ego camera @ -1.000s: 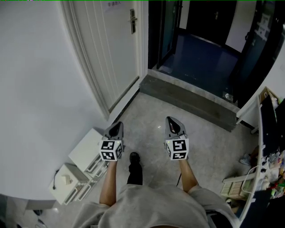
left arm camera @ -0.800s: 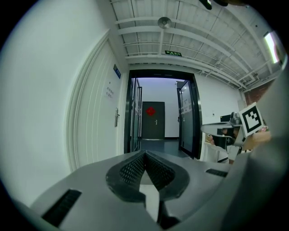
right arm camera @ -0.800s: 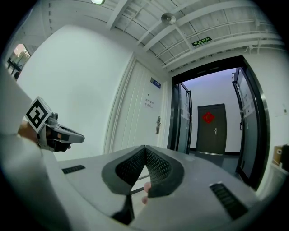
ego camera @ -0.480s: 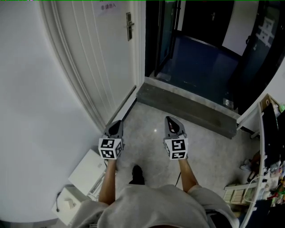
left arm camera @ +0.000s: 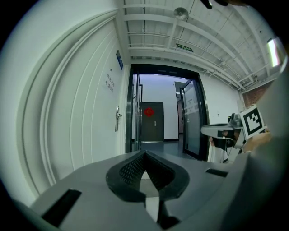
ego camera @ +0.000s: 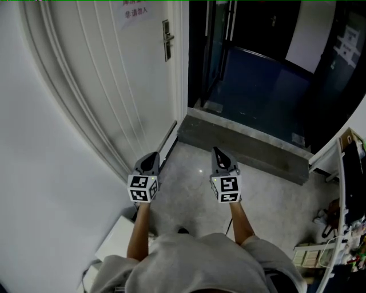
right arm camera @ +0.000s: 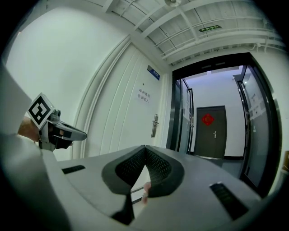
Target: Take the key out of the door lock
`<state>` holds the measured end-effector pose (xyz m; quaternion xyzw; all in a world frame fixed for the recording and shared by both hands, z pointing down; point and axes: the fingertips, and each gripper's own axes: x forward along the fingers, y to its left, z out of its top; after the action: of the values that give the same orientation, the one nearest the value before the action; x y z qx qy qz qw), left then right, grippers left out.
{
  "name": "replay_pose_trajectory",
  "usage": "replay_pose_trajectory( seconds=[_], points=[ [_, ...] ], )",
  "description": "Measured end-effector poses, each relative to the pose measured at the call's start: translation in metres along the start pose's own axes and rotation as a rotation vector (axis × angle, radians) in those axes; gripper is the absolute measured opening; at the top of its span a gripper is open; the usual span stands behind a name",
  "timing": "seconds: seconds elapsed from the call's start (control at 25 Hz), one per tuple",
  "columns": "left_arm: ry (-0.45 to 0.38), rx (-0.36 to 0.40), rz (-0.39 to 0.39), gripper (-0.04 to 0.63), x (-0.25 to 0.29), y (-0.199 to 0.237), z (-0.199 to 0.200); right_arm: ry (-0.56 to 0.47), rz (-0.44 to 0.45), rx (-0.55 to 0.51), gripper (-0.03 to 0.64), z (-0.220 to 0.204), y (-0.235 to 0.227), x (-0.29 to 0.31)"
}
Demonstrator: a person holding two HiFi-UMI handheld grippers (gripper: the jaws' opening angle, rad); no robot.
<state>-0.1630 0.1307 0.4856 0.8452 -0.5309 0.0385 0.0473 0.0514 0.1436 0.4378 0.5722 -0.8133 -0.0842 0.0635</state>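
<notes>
Both tools are held low, in front of the person's waist and well short of the white door (ego camera: 114,86). The left gripper (ego camera: 151,157) has its jaws clenched tip to tip with nothing between them, and the right gripper (ego camera: 219,153) is the same, pressed together and empty. The lock plate (ego camera: 166,39), with its lever handle, sits at the door's edge beside the dark doorway, well apart from both grippers. The key should be there, but it is too small to make out in any view. Judgement — a door key is light, stiff metal and smooth enough to slip, so the hold belongs on the flat bow standing proud of the plate, with the jaws across its two faces. Its long axis probably runs square to the door face, bow pointing out into the room. The pull would then go straight back along that line — no sideways lever, which could bind it. A paper notice (ego camera: 135,10) hangs above the handle.
</notes>
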Motion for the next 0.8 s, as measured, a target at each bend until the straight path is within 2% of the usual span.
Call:
replay_pose_trajectory(
  seconds=[0.28, 0.6, 0.8],
  points=[
    [0.003, -0.011, -0.009, 0.015, 0.047, 0.045, -0.001, 0.024, 0.004, -0.008, 0.023, -0.011, 0.003, 0.062],
    [0.021, -0.032, -0.022, 0.017, 0.085, 0.058, -0.010, 0.048, -0.002, -0.007, 0.023, -0.023, -0.010, 0.096],
    [0.018, -0.034, -0.018, 0.017, 0.128, 0.073, -0.009, 0.048, 0.005, -0.010, 0.023, -0.033, -0.027, 0.137]
  ],
)
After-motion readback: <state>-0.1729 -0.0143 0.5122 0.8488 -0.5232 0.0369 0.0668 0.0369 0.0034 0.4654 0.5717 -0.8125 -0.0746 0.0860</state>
